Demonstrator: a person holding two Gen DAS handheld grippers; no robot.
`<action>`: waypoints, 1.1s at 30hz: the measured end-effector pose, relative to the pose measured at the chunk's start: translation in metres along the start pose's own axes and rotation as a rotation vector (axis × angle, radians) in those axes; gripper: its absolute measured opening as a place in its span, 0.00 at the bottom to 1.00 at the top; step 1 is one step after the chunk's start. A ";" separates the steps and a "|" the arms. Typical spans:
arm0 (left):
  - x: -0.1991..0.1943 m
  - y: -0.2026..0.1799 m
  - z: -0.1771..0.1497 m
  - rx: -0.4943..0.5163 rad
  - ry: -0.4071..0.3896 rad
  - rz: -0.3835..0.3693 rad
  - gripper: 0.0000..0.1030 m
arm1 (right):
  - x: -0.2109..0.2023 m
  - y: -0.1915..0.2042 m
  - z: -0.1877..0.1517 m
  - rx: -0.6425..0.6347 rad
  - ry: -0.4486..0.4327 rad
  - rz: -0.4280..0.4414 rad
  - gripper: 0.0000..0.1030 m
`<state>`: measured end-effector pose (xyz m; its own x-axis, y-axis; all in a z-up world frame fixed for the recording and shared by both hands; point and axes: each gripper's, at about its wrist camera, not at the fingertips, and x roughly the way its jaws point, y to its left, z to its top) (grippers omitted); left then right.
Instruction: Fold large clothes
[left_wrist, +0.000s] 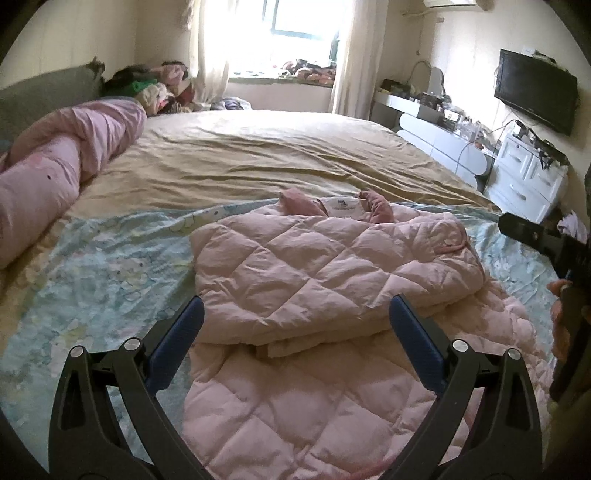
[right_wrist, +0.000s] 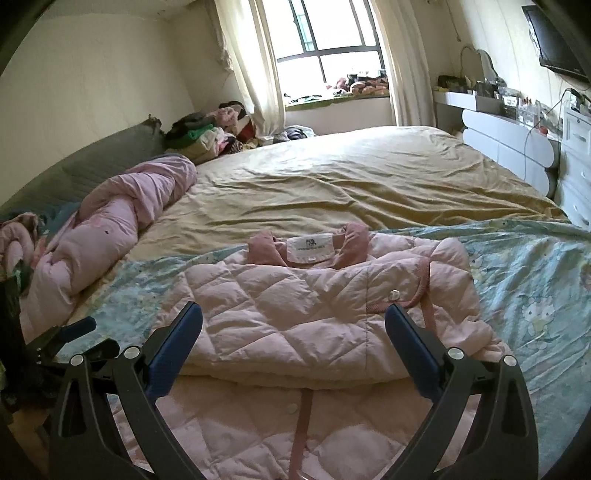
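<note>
A pale pink quilted jacket (left_wrist: 325, 273) lies on the bed, its sleeves and sides folded over the body, collar and white label at the far end. It also shows in the right wrist view (right_wrist: 317, 317). My left gripper (left_wrist: 295, 306) is open and empty above the jacket's near half. My right gripper (right_wrist: 293, 317) is open and empty above the jacket too. The right gripper shows at the right edge of the left wrist view (left_wrist: 546, 247); the left gripper shows at the left edge of the right wrist view (right_wrist: 74, 339).
The bed has a tan sheet (left_wrist: 280, 155) and a pale blue patterned sheet (left_wrist: 99, 273) under the jacket. A rolled pink duvet (left_wrist: 62, 162) lies at the left. A clothes pile (right_wrist: 210, 136) sits by the headboard. White drawers (left_wrist: 524, 177) stand to the right.
</note>
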<state>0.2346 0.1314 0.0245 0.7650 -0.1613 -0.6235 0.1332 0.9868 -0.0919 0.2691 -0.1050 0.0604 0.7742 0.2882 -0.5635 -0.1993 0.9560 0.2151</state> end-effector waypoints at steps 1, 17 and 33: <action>-0.004 -0.002 -0.001 0.005 -0.007 0.002 0.91 | -0.004 0.001 0.000 -0.003 -0.002 0.003 0.96; -0.051 -0.022 -0.010 0.071 -0.075 0.027 0.91 | -0.056 -0.001 -0.006 -0.031 -0.055 0.020 0.96; -0.082 -0.044 -0.040 0.091 -0.075 0.028 0.91 | -0.093 -0.002 -0.032 -0.103 -0.051 0.003 0.96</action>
<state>0.1405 0.1022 0.0487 0.8136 -0.1380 -0.5648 0.1655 0.9862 -0.0026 0.1781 -0.1323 0.0870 0.8026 0.2906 -0.5210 -0.2602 0.9564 0.1327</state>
